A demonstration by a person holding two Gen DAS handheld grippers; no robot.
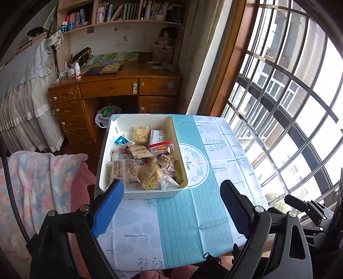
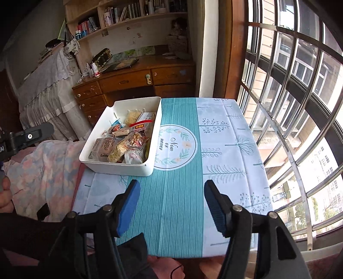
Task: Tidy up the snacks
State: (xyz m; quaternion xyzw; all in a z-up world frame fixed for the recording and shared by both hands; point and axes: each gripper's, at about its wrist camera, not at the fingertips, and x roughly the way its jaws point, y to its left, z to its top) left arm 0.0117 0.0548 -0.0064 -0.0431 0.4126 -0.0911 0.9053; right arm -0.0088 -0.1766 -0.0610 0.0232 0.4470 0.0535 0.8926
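I had the white bin [image 1: 137, 194] sitting at the far left of the small table [image 2: 225, 150], its left wall almost flush with the table's left edge, and the snacks [image 1: 145, 158] were all heaped inside it: wrapped crackers, a red-topped pack, a small blue packet at the back. Nothing lay loose on the striped tablecloth [image 2: 178, 203].

My left gripper [image 1: 171, 201] hung over the near side of the table with its jaws spread wide and nothing between them; its left finger overlapped the bin's near corner in view, and I could not tell whether it touched. My right gripper [image 2: 170, 197] hovered over the teal stripe, jaws apart and bare, well short of the bin.

Open room lay to the right: from the round printed emblem [image 2: 174, 147] across to the table's right edge the cloth was bare. That edge ran close along the barred window [image 2: 289, 107]. On the left, a pastel blanket [image 2: 47, 163] bunched right against the table beside the bin. Beyond the far edge stood a wooden desk [image 1: 115, 85] with bookshelves [image 1: 128, 12] above it, and a plastic bag [image 1: 105, 115] sat on the floor just behind the bin's back corner.
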